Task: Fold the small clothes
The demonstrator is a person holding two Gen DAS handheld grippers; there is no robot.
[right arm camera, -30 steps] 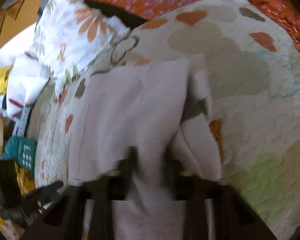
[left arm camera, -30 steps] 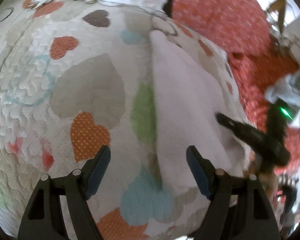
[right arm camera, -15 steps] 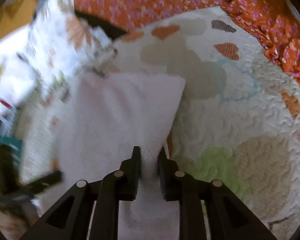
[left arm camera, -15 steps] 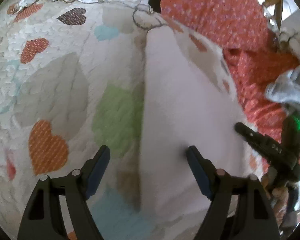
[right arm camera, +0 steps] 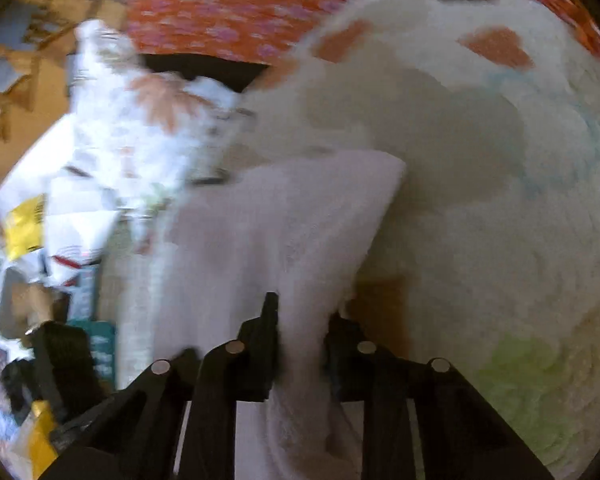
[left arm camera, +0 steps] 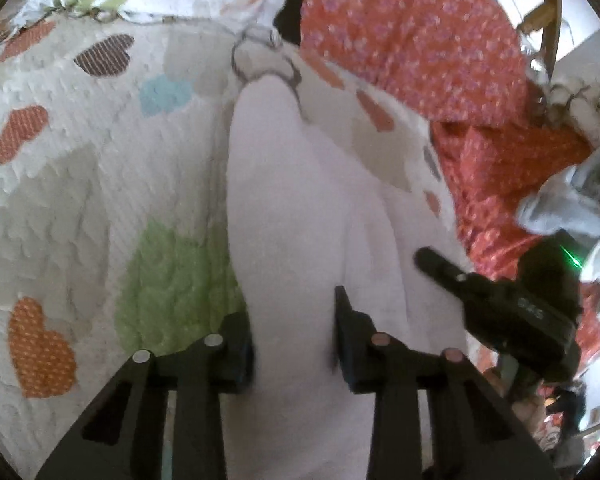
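Observation:
A small white cloth (left arm camera: 300,208) lies lengthwise on the heart-patterned quilt (left arm camera: 80,168). My left gripper (left arm camera: 294,326) has its jaws partly closed around the cloth's near end. My right gripper (right arm camera: 300,332) is shut on another edge of the same cloth (right arm camera: 276,224), which bunches between its fingers. The right gripper also shows in the left wrist view (left arm camera: 500,296), at the cloth's right side. The right wrist view is motion-blurred.
An orange floral cover (left arm camera: 412,32) lies beyond the quilt. A floral white pillow (right arm camera: 140,128) sits at the far left. Grey-white clothes (left arm camera: 572,200) are piled to the right. Boxes and clutter (right arm camera: 40,240) lie off the bed's left side.
My left gripper moved right over the cloth and its jaws narrowed around the cloth's end. My right gripper kept its grip and pulled the cloth flatter.

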